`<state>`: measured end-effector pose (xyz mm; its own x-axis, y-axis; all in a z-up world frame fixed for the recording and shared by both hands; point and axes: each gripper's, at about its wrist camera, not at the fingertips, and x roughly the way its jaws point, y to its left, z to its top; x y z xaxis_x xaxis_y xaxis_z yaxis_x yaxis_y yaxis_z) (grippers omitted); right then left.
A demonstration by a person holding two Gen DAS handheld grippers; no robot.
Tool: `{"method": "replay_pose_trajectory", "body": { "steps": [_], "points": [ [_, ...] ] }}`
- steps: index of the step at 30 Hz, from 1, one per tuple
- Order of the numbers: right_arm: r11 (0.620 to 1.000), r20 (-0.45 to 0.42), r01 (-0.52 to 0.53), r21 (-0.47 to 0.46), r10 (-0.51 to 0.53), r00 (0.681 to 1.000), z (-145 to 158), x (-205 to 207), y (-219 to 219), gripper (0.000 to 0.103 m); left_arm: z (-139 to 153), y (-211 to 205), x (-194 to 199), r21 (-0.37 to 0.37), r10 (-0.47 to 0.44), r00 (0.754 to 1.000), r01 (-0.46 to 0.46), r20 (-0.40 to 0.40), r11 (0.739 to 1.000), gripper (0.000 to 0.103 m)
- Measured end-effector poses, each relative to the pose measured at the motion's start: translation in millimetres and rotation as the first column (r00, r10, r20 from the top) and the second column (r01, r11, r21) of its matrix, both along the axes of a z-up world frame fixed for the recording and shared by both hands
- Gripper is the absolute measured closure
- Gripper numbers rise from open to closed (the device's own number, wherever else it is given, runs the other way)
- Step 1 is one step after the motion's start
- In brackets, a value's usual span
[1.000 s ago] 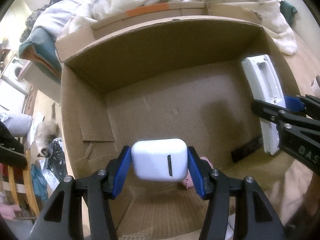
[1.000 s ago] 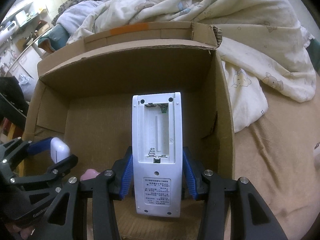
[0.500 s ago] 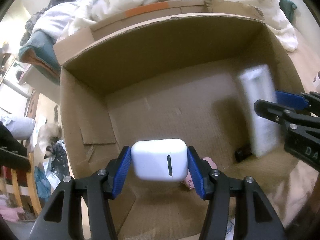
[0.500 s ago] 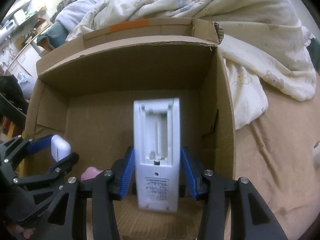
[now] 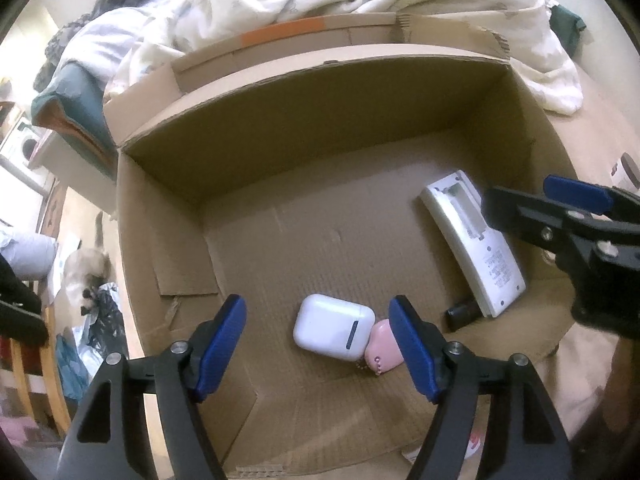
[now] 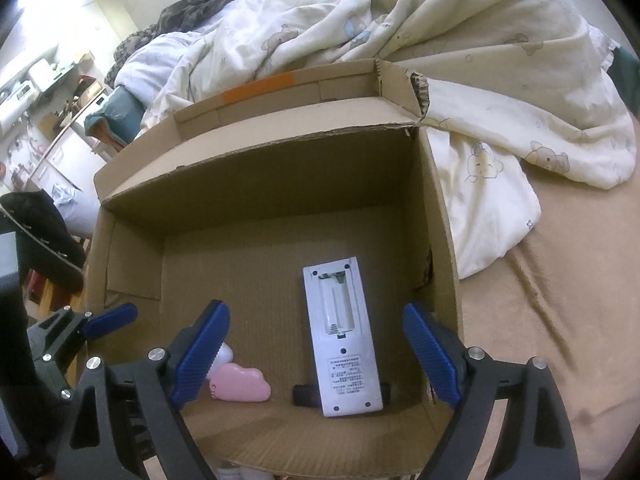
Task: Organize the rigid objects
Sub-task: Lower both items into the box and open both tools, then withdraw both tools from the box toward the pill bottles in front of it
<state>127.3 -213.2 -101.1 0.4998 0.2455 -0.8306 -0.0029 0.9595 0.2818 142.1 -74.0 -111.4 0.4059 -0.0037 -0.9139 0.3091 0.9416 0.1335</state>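
An open cardboard box (image 5: 304, 120) (image 6: 256, 176) lies on a bed. On its floor rests a white earbud case (image 5: 334, 332), touching a pink cloud-shaped charm (image 5: 380, 354) (image 6: 240, 388). My left gripper (image 5: 318, 348) hovers above them, its jaws opening, pads clear of the case. A white remote (image 6: 342, 340) (image 5: 474, 240), back side up with its battery bay uncovered, lies by the right wall, its near end on a small black object (image 6: 306, 396) (image 5: 462, 312). My right gripper (image 6: 316, 354) is above it, jaws opening wide, touching nothing.
A cream duvet (image 6: 460, 40) is heaped behind and right of the box on a tan sheet (image 6: 552, 300). In the left wrist view a cat (image 5: 86, 276) stands on the floor left of the bed, beside bags and furniture.
Both grippers let go. The earbud case dropped from the left jaws to the box floor beside the pink charm. The remote fell from the right jaws and now lies flat.
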Motion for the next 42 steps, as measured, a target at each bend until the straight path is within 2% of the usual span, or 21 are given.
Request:
{"method": "replay_pose_trajectory", "body": {
  "steps": [9, 18, 23, 27, 32, 37, 42],
  "points": [
    [1.000, 0.064, -0.017, -0.024, 0.018, 0.998, 8, -2, 6, 0.009, 2, 8, 8, -0.014, 0.052, 0.999, -0.052, -0.005, 0.999, 0.032],
    [1.000, 0.050, -0.026, -0.009, 0.026, 0.998, 7, -2, 4, 0.009, 6, 8, 9, -0.002, 0.058, 0.998, -0.058, 0.024, 0.998, 0.032],
    [1.000, 0.057, -0.005, 0.004, 0.005, 0.998, 14, -6, -2, 0.009, 24, 17, 5, -0.036, 0.083, 0.994, -0.081, 0.066, 0.996, 0.032],
    [0.999, 0.059, -0.012, 0.038, 0.009, 0.998, 28, -18, -11, 0.009, 50, 32, -6, -0.074, 0.113, 0.989, -0.106, 0.094, 0.992, 0.032],
    [0.999, 0.084, -0.032, 0.023, 0.030, 0.996, 44, -43, -15, 0.009, 58, 48, -22, -0.086, 0.167, 0.986, -0.166, 0.012, 0.982, 0.032],
    [0.995, 0.037, -0.014, 0.095, 0.010, 0.999, 41, -67, -22, 0.009, 56, 61, -49, -0.084, 0.196, 0.980, -0.198, -0.034, 0.977, 0.032],
    [0.984, -0.029, -0.009, 0.178, 0.014, 0.999, 31, -92, -23, 0.009, 49, 86, -70, -0.135, 0.264, 0.961, -0.273, -0.080, 0.952, 0.032]
  ]
}}
